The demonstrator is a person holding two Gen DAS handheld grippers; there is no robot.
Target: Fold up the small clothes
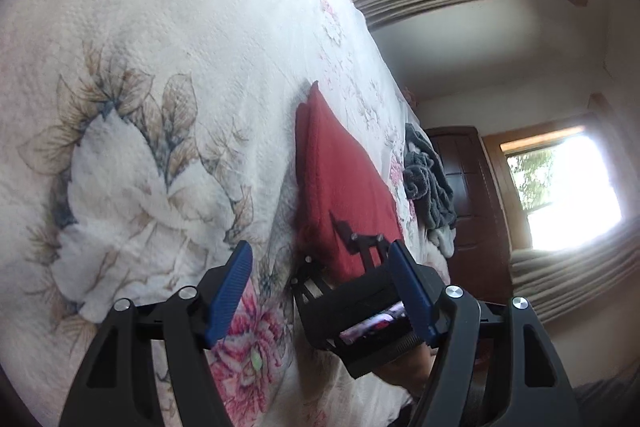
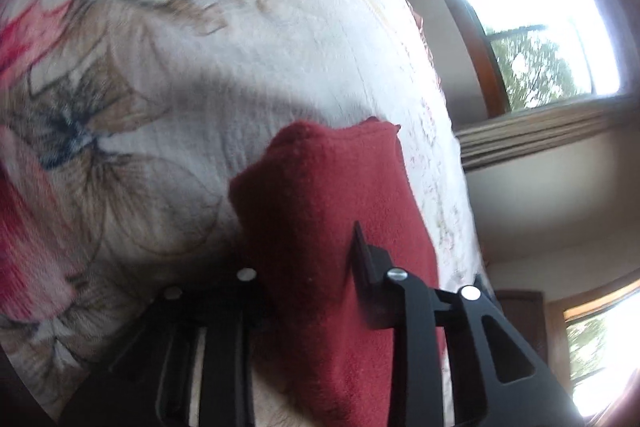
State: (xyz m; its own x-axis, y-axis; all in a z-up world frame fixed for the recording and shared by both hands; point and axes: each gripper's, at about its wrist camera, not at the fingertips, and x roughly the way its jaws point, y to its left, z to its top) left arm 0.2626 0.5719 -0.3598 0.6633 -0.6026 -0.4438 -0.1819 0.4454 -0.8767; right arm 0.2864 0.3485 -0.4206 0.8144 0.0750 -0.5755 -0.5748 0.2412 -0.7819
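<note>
A folded red cloth [image 1: 344,171] lies on the floral bed cover [image 1: 168,27], with its near end raised. In the left wrist view my right gripper [image 1: 340,251] holds that near end. My left gripper [image 1: 324,291] stands open just in front of it, its blue pads [image 1: 236,287] wide apart and nothing between them. In the right wrist view the red cloth [image 2: 332,211] fills the gap between the black fingers of my right gripper [image 2: 308,279] and drapes over them, so the pads are hidden. The cloth's far end rests on the bed cover [image 2: 280,39].
A heap of grey garments [image 1: 428,183] lies further along the bed near its right edge. Past the bed are a dark wooden door [image 1: 468,195] and two bright windows [image 1: 568,195] with curtains. A hand [image 1: 404,371] holds the right gripper's handle.
</note>
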